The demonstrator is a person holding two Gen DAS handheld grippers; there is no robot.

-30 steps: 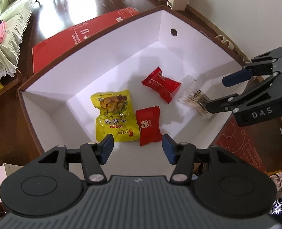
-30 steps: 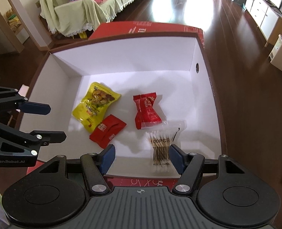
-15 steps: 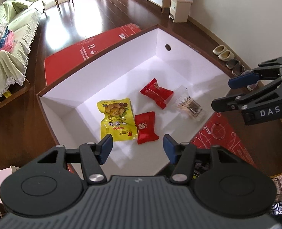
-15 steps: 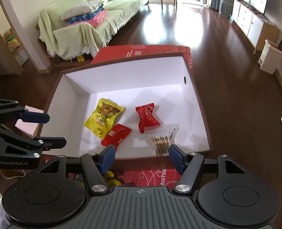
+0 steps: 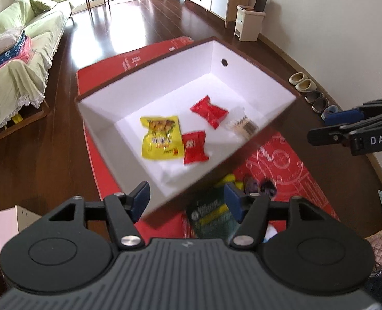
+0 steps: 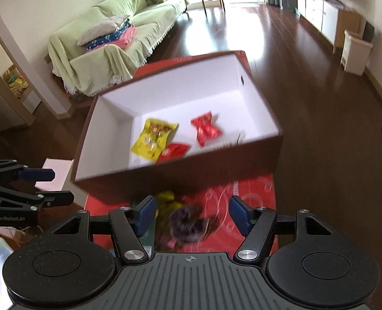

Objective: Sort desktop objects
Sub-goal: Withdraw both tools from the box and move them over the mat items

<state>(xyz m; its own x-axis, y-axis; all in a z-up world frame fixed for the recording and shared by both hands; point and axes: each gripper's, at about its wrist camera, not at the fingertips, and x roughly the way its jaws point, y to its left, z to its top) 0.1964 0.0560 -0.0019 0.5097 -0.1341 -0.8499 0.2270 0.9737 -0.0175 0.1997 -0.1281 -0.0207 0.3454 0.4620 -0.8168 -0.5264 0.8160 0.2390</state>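
Both tools are empty with jaws wide: the left gripper [image 5: 185, 199] and right gripper [image 6: 192, 213] hover above the red patterned mat [image 6: 253, 193]. Four packets lie in the white-lined brown cardboard box [image 6: 180, 170]. Next pick, I judge: the blurred dark bundle [image 6: 188, 223], perhaps a hair tie, clear of the box wall.

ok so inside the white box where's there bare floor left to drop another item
The box floor is bare along the far wall behind the yellow packet and upper red packet, out to the corner with the hole. It is crowded near the front: yellow packet, lower red packet and swabs lie close together.
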